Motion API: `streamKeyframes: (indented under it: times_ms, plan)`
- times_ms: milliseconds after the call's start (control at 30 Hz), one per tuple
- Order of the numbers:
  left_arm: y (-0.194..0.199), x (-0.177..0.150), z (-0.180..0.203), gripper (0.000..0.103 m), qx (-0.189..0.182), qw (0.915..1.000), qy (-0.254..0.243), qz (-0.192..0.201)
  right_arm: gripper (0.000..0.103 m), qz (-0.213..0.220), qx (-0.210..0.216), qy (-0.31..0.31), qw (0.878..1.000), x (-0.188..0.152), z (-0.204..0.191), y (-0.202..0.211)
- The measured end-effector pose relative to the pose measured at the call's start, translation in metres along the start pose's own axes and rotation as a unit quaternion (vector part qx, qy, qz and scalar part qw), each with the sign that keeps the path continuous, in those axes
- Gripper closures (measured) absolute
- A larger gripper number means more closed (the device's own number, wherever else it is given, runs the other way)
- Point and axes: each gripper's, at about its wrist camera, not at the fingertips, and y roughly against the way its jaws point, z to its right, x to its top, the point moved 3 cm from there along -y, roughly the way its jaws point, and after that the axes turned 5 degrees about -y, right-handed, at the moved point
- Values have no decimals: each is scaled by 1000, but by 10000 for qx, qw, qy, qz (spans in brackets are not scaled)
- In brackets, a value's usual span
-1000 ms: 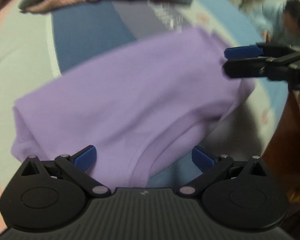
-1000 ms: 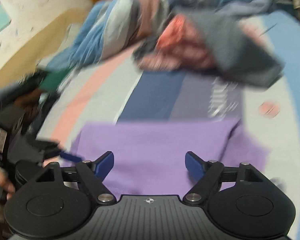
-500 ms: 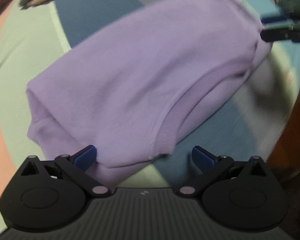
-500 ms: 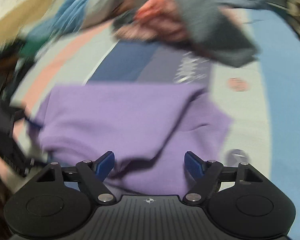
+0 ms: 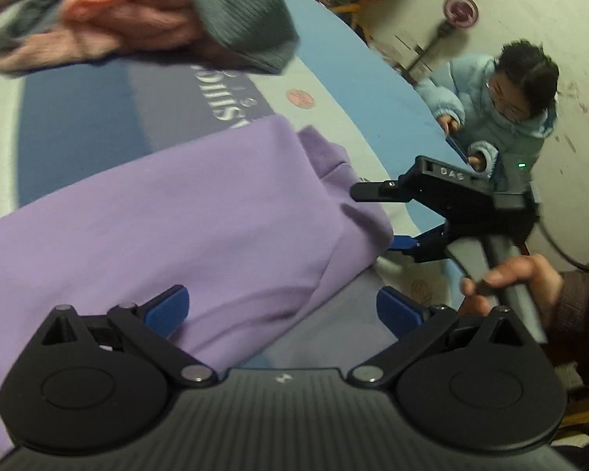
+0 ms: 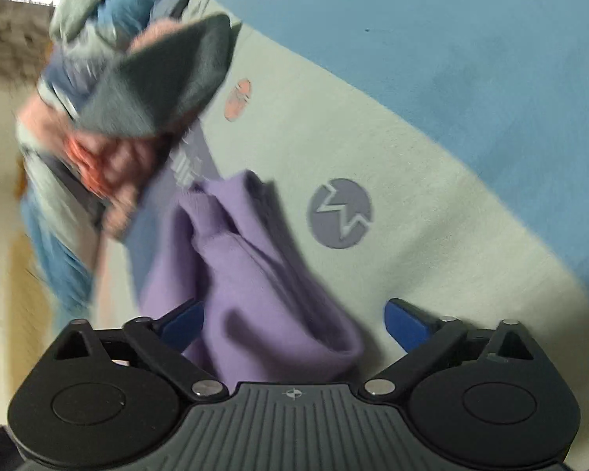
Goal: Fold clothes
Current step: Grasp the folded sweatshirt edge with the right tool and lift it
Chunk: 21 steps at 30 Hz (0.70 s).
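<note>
Purple sweatshirt (image 5: 184, 219) lay half-folded on the mat (image 5: 78, 117), soft and limp. Both your grippers, left (image 5: 282, 306) and right (image 6: 294, 320), stood wide, holding nothing. Pinch the ribbed hem, near edge.

Patterned bedspread (image 5: 78, 125) lying flat, showing blue, pale grey and navy bands with white lettering. Round pink emblem (image 5: 299, 98) and round grey emblem (image 6: 340, 213) sitting on pale band. Person in light-blue padded jacket (image 5: 502, 117) standing beyond bedspread's far edge.
</note>
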Motion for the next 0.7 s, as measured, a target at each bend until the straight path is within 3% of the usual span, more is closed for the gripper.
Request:
streamKeyframes:
  times_ms: [33, 100, 167, 267, 367, 467, 567, 633, 700]
  plan:
    - [-14, -5, -9, 0, -15, 9997, 130, -182, 43, -32, 98, -80, 9999, -1, -1, 0]
    - [-45, -14, -27, 0, -40, 9974, 472, -540, 47, -60, -20, -77, 10000, -4, -1, 0]
    - [-53, -15, -23, 0, -10, 9976, 198, -661, 52, -80, -1, -155, 9998, -4, 2, 2]
    - [-57, -14, -9, 0, 71, 9957, -390, -837, 68, -144, -23, 81, 9999, -4, -9, 5]
    - [-45, -13, 0, 0, -246, 9952, -586, -742, 75, -127, -53, 419, 9990, -6, -24, 10]
    - [-18, -7, 3, 0, -517, 9920, -1052, -477, 75, -117, -108, 428, 9990, -4, -27, 10]
    - [0, 7, -1, 0, -382, 9738, -2171, -563, 63, -204, -118, 640, 9977, -4, -30, 9]
    - [6, 14, -14, 0, -316, 9584, -2752, -694, 41, -240, -116, 856, 9960, -4, -34, 8]
    - [4, 19, -32, 0, -210, 9481, -3070, -807, 29, -235, -187, 929, 9952, -6, -36, 4]
